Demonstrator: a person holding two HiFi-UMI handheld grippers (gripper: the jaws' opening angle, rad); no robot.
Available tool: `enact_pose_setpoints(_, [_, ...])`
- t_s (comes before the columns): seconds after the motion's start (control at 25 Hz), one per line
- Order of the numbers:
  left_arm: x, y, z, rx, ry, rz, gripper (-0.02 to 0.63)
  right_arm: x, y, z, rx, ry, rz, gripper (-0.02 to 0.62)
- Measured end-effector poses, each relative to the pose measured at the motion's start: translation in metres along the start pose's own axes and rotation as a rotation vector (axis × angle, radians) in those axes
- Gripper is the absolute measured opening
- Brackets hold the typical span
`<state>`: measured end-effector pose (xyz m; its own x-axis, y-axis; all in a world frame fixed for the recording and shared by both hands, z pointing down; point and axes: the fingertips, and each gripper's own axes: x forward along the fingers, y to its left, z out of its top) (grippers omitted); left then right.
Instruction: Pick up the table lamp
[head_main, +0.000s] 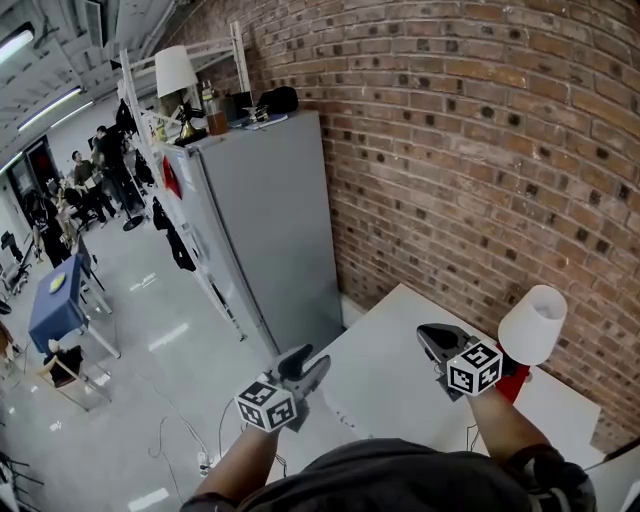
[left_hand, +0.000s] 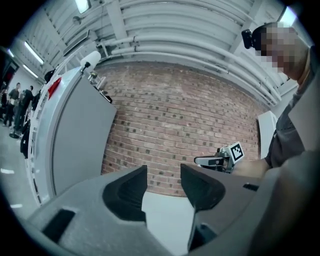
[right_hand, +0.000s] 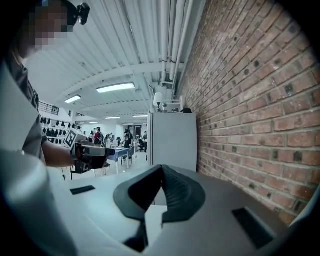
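Lamp: the table lamp (head_main: 533, 322) is standing upright at the right end of the white surface (head_main: 385, 375), close to the brick wall (head_main: 480, 150); its white shade is showing on top; its stem is hiding behind the right tool's marker cube, with a red part peeking out below.
Right tool: the right tool (head_main: 430, 336) is sitting just beside the lamp, on its left; its jaws are pressing together on nothing; it is pointing toward the grey cabinet (head_main: 265, 215), not at the lamp.
Left tool: the left tool (head_main: 312, 365) is hovering near the surface's left edge, well apart from the lamp; its jaws are standing spread, with only bare surface and wall showing between them.
Nearer hand: the right one, by a clear margin.
Coming move: as I am judging it, the right tool is needing to swing right and spread its jaws before closing on the stem under the shade.
Room: the wall is crowding the lamp from behind; open room is lying over the surface to the lamp's left.
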<state>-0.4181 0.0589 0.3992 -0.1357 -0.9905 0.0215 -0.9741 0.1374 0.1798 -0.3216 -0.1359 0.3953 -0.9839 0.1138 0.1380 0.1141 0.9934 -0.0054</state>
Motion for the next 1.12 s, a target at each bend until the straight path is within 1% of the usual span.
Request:
enact_pose_setpoints(0.08, [0.005,-0.003,-0.003,0.027,0.014,-0.010,0.202,-0.001,-0.003,-0.002,0.004,-0.004,-0.002,-0.006])
enact_pose_setpoints(0.28, [0.020,-0.012,-0.009,0.061,0.039,-0.056,0.204,-0.017,-0.013,-0.011,0.017,-0.016,-0.042,-0.006])
enact_pose_setpoints(0.4, [0.041,-0.023,-0.016,0.070,0.054,-0.106,0.204,-0.038,-0.026,-0.021,0.038,-0.021,-0.088,-0.006])
enact_pose_setpoints(0.56, [0.081,-0.049,-0.031,0.079,0.089,-0.202,0.204,-0.079,-0.046,-0.038,0.066,-0.019,-0.179,-0.006])
enact_pose_setpoints(0.76, [0.147,-0.094,-0.061,0.104,0.134,-0.335,0.204,-0.140,-0.079,-0.066,0.095,-0.010,-0.296,-0.006])
enact_pose_setpoints(0.96, [0.214,-0.162,-0.109,0.110,0.196,-0.497,0.204,-0.222,-0.106,-0.099,0.152,-0.008,-0.441,-0.006])
enact_pose_setpoints(1.04, [0.241,-0.186,-0.128,0.099,0.206,-0.538,0.204,-0.252,-0.120,-0.111,0.161,-0.009,-0.483,-0.006])
enact_pose_setpoints(1.12, [0.269,-0.209,-0.148,0.085,0.212,-0.562,0.204,-0.280,-0.135,-0.121,0.165,-0.014,-0.518,-0.006])
